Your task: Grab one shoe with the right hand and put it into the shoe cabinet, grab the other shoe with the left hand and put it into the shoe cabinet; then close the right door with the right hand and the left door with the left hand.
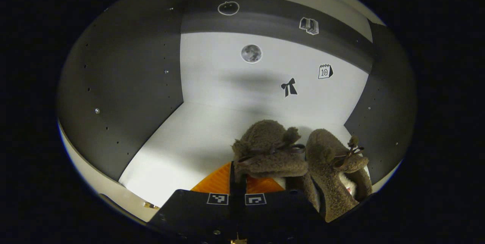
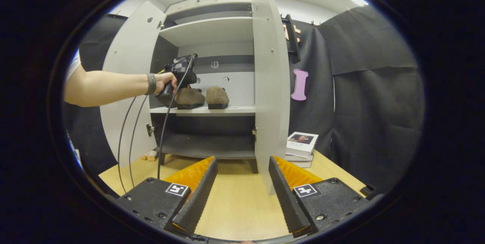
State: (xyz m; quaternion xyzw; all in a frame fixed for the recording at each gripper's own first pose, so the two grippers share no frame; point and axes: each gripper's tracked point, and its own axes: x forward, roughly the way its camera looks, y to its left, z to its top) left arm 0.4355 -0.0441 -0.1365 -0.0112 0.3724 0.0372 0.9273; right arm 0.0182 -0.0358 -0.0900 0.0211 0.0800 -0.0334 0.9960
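Left claw (image 1: 238, 183) is inside the shoe cabinet (image 2: 206, 32), fingers drawn together on the heel edge of the left shoe (image 1: 269, 152); both fingers appear to press on it. That shoe sits on the white middle shelf (image 1: 189, 141), toe toward the back wall. Right shoe (image 1: 335, 168) lies just beside it, touching or nearly so, close to the cabinet's dark side wall.

In the right gripper view, a hand (image 2: 165, 82) holds the left claw at shelf height, cables hanging down from it. Both shoes stand side by side on the middle shelf.

Right claw (image 2: 242, 189) hangs low over the wooden bench (image 2: 238, 202), fingers spread wide, nothing between them. Both doors stand open: right door (image 2: 269, 85) edge-on ahead, left door (image 2: 127, 85) swung out. Books (image 2: 301, 143) are stacked on the bench near the right door.
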